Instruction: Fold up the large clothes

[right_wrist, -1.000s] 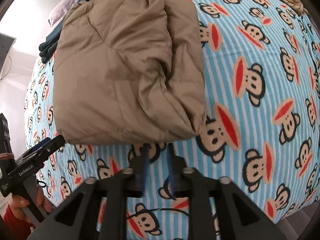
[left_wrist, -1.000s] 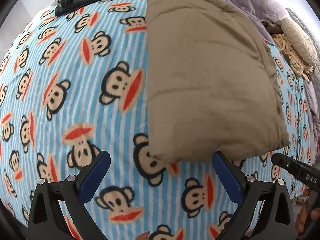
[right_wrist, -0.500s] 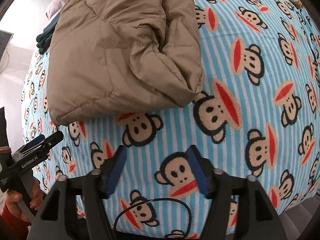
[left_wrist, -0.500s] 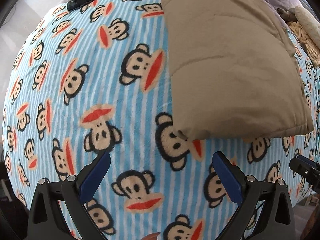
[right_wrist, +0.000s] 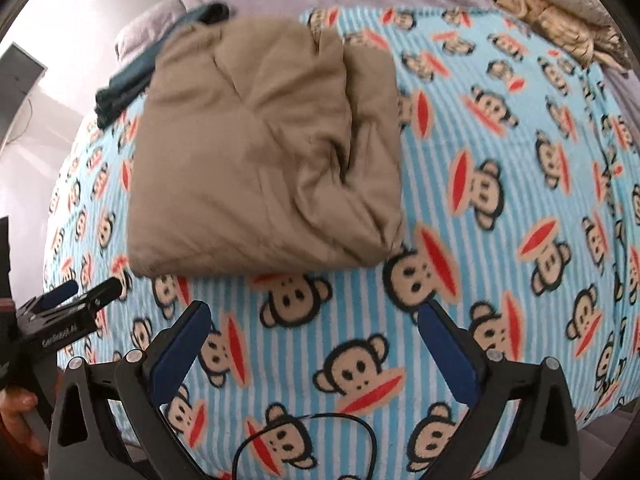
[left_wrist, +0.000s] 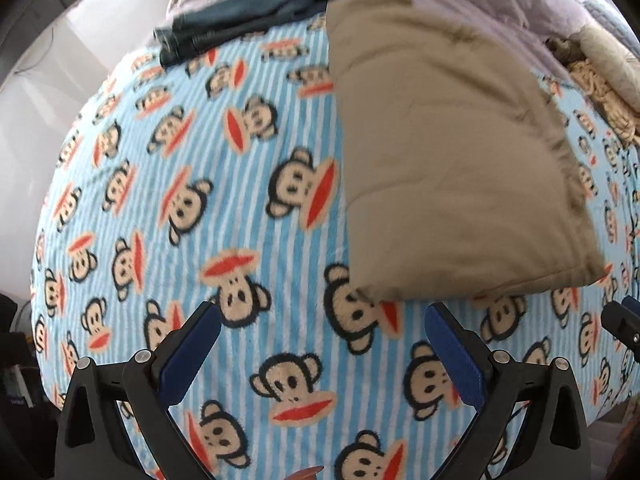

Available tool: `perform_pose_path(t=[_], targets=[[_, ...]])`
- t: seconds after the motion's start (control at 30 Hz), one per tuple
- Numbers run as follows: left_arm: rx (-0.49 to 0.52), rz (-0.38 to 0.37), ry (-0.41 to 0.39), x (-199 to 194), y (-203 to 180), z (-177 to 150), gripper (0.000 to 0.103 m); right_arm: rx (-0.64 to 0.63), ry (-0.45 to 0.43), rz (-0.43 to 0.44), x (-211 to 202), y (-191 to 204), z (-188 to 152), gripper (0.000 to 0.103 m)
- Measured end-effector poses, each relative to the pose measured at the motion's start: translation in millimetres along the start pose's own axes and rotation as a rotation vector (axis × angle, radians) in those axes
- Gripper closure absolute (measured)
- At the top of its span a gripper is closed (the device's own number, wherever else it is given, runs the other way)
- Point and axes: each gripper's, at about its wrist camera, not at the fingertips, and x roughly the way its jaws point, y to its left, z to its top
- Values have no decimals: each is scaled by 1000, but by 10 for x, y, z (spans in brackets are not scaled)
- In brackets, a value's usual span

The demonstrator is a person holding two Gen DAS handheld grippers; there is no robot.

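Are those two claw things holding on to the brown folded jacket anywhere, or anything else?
Nothing is held. The left gripper is open over bare blanket, and the right gripper is opening with nothing between its fingers. The folded tan jacket lies free.

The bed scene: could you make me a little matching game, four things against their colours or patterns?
Things:
1. folded jacket
2. blanket
3. folded trousers
4. gripper pads

Looks:
A. dark teal
B. blue
C. tan
D. light blue stripes with monkey faces

Pairs: 1-C, 2-D, 3-A, 4-B
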Motion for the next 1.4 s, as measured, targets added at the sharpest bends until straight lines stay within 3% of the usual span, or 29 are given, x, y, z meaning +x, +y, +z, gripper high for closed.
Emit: perform_pose_path(t=[0.3,0.77,1.4], targets=[[27,6,-147,-484,-77,173,1,-5,-110,-16,-425,109,166,0],[-6,-29,-198,-910,-125,127,1,-12,-234,-25,-898,179,211,0],[-8,-21,-237,-1076,-120,173,1,-38,-252,-33,-991,221,212,0]])
